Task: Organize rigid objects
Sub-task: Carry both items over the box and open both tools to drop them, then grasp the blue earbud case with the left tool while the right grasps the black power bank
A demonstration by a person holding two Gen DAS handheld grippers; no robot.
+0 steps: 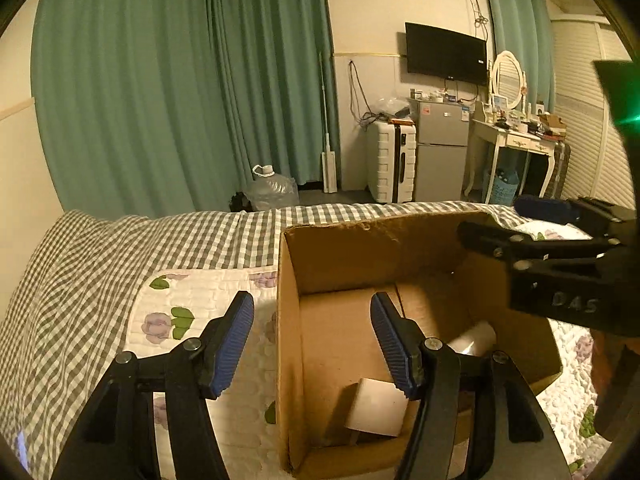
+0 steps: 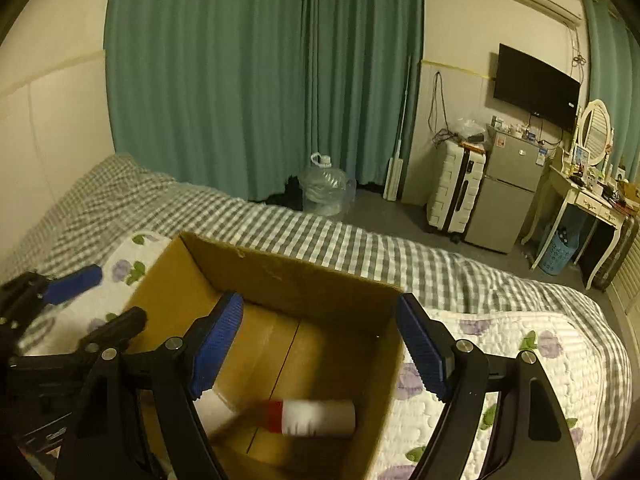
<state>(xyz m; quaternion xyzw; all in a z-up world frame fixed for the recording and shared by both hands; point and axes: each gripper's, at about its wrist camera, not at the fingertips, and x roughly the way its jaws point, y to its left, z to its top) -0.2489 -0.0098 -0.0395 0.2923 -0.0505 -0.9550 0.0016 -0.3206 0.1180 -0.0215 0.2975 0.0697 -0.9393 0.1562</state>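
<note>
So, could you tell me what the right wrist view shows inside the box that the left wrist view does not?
Only the right wrist view shows a white cylinder with a red band, blurred, lying on the box floor. Only the left wrist view shows a flat white card-like piece near the box's front. Both show the open cardboard box on the floral quilt, and both the left gripper and the right gripper open and empty.
</note>
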